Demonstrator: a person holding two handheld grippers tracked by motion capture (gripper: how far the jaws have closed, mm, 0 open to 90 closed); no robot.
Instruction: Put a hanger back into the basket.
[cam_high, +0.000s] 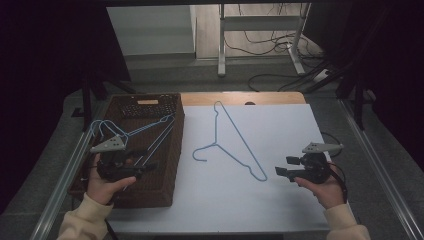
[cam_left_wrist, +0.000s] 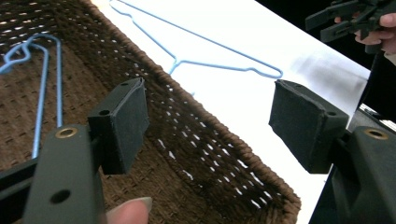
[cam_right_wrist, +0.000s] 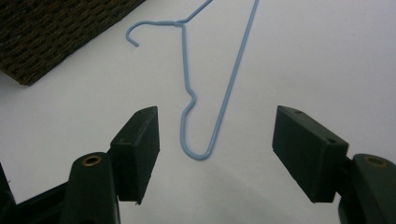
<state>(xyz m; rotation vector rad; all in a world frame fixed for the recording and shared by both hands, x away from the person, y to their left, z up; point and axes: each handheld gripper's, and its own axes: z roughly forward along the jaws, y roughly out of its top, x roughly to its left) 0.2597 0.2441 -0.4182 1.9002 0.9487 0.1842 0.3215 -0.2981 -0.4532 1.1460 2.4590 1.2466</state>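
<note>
**A:** On the white sheet, mid-table: blue wire hanger (cam_high: 231, 145), lying flat, hook toward the basket (cam_high: 170, 165), one corner toward the right gripper (cam_high: 283, 167). From the right gripper view that rounded corner (cam_right_wrist: 198, 155) sits just ahead of the open jaws, nothing between them.

**B:** Handling?

**A:** Judged light and thin; stiff enough to lift in one piece, but springy, so it may swing or twist about a single pinch. Coating looks smooth, so a grip on bare wire could slip or roll. Lying flush on the sheet, there is little to get under.

**B:** Where to take hold?

**A:** Near corner, or the twisted neck (cam_right_wrist: 180, 24) below the hook, where two wires meet and give the pads more to bite. Pads across the wire, not along it.

**B:** Left side?

**A:** Left gripper (cam_high: 146, 166) is over the basket, jaws wide, holding nothing. Other blue hangers (cam_high: 131, 132) lie in the basket, hooks toward its left rim.

**B:** Risk?

**A:** Catching the hook on the woven rim (cam_left_wrist: 187, 100) when carrying it across.
</note>
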